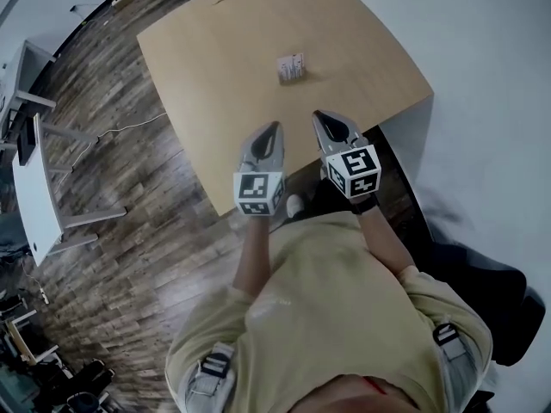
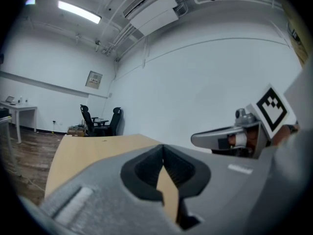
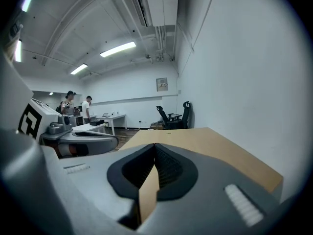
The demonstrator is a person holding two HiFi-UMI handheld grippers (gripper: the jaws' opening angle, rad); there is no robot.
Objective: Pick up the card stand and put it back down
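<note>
A small card stand point(image 1: 292, 67) holding a pinkish card stands near the middle of the wooden table point(image 1: 215, 50) in the head view. My left gripper point(image 1: 275, 127) hovers over the table's near edge, shut and empty, short of the stand. My right gripper point(image 1: 318, 116) is beside it to the right, also shut with nothing in it, a little closer to the stand. In both gripper views the jaws meet at their tips with only the tabletop showing behind them. The stand is hidden in both gripper views.
White wall borders the table's right side. Wooden floor lies left of the table, with a white desk point(image 1: 34, 188) at far left. Office chairs point(image 3: 171, 116) stand beyond the table's far end. Two people point(image 3: 78, 106) stand far back by other desks.
</note>
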